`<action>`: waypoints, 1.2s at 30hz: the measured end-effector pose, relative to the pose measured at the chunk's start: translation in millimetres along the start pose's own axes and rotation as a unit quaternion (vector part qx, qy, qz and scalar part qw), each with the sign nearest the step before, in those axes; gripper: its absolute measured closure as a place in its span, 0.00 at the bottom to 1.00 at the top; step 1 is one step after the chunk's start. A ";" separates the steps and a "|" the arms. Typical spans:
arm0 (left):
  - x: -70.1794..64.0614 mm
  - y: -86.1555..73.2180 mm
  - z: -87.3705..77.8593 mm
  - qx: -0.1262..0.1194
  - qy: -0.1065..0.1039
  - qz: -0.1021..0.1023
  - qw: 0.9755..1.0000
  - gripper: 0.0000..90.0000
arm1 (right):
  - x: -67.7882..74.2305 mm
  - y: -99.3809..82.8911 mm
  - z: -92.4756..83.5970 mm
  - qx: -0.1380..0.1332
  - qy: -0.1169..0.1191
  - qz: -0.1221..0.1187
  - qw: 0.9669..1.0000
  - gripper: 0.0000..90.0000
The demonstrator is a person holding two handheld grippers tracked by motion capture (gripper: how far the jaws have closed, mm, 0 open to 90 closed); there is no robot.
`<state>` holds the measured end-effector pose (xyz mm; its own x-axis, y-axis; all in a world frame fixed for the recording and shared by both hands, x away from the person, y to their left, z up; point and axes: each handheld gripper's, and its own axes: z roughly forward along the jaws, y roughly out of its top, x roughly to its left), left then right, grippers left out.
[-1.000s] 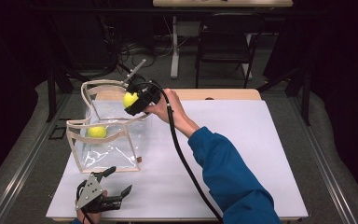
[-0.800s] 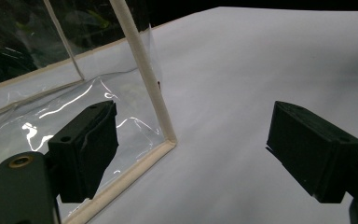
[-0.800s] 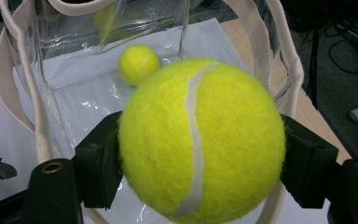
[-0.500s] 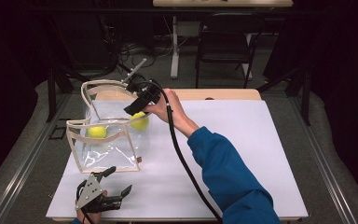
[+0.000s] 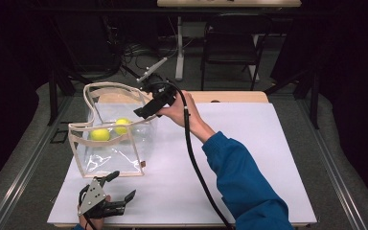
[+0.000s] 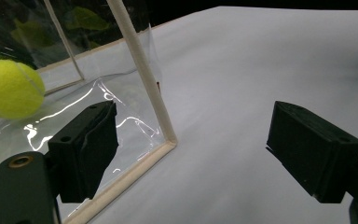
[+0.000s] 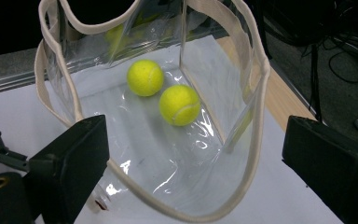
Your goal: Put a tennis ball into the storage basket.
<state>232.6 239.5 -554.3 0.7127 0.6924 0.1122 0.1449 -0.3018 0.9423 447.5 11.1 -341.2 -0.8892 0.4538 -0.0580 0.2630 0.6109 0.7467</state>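
Observation:
A clear plastic bag (image 5: 110,153) with beige trim stands open on the left of the white table (image 5: 249,158). Two yellow tennis balls lie in it, one (image 5: 100,134) to the left and one (image 5: 122,126) beside it. My right gripper (image 5: 144,112) hovers over the bag's right rim, and its jaws have just been opening with nothing between them. In the right gripper view both balls (image 7: 145,77) (image 7: 179,104) rest on the bag's floor below my right gripper (image 7: 196,154). My left gripper (image 5: 123,185) sits open near the front edge. In its own view my left gripper (image 6: 191,140) faces the bag's corner trim (image 6: 140,79) and one ball (image 6: 10,88).
A black cable (image 5: 194,158) trails from the right gripper along the blue sleeve (image 5: 244,187). Behind the table stand a dark chair (image 5: 230,43) and table legs. The white surface stretches to the right of the bag.
The ball that the right gripper held over the bag has dropped in and now lies beside the other ball. The right gripper's jaws opened and the hand drew a little to the right. The left gripper stayed put.

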 end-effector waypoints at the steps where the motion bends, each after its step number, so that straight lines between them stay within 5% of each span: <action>1: 0.0 0.0 0.1 0.000 0.000 0.000 1.000 0.18 | -0.5 -1.5 -1.5 -0.001 0.002 0.001 1.000 0.07; 17: -1.6 0.5 1.8 0.002 -0.002 0.003 1.000 0.18 | -13.5 -45.9 -28.1 0.008 -0.001 0.020 1.000 0.03; 36: -1.6 0.6 1.9 0.001 0.000 0.002 1.000 0.18 | -14.0 -83.0 -34.4 0.028 -0.002 0.028 0.999 0.02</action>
<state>232.8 237.0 -554.5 0.7140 0.6905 0.1161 0.1437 -0.3068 0.9409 425.3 -68.3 -379.5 -0.8715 0.4900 -0.0205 0.3321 0.6203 0.7106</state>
